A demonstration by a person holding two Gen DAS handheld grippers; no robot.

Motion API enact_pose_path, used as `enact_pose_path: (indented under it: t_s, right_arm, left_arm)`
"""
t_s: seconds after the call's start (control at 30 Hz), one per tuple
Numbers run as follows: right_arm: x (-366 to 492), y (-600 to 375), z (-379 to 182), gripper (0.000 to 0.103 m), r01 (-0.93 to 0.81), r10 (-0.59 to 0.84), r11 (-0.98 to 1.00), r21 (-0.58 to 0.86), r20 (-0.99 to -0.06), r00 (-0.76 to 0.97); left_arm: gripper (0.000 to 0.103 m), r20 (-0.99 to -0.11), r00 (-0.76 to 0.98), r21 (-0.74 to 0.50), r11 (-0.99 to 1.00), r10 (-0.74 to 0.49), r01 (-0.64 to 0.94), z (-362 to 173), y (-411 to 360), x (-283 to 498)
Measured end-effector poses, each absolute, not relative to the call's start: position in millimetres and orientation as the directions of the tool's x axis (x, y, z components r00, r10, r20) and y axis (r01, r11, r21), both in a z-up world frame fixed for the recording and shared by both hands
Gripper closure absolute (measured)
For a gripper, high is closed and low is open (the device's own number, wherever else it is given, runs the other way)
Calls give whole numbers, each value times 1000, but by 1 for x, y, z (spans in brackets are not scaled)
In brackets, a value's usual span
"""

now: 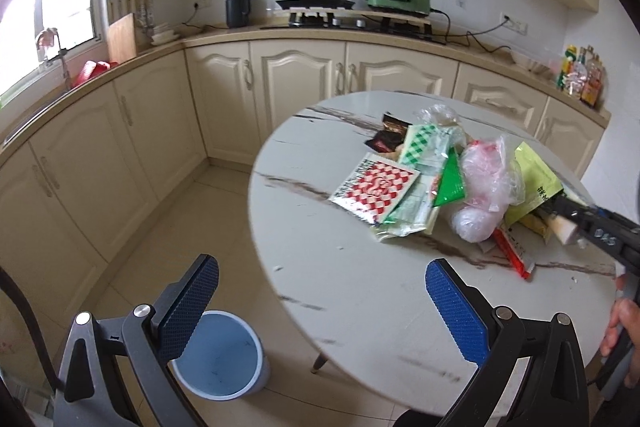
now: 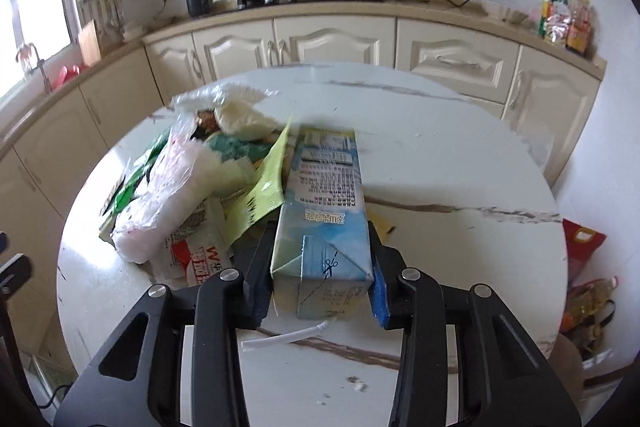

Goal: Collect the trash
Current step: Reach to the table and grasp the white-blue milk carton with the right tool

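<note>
Milk carton (image 2: 320, 211), lower centre of the right wrist view, lies on the marble surface (image 2: 440, 167); right gripper (image 2: 320, 291) jaws pinch its folded end. Light, stiff, crushable. Left gripper (image 1: 320, 307) jaws spread, empty. Wrapper pile (image 2: 192, 195) behind.

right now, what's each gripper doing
left gripper: open, holding nothing
right gripper: shut on the carton
</note>
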State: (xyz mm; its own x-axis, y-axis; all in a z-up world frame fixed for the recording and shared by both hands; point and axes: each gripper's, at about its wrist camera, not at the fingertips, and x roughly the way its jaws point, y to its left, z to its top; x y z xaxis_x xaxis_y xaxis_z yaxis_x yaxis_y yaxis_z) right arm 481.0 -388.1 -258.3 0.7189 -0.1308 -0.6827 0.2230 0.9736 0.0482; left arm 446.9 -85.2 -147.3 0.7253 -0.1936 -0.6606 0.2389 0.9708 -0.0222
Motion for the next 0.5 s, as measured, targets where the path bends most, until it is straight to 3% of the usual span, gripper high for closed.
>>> enact_pose_path:
  t_s: [0.37,0.5]
  right_arm:
    - [471,-411,-238,67,250,-156,966,60,-637,755]
    - [472,-410,-236,67,242,-146,968,68,-630,762]
  left_arm:
    - [1,-655,708,-73,955,-263,287,-167,-95,539]
    - [1,-693,679,-48,955,-242,292,-184,-108,578]
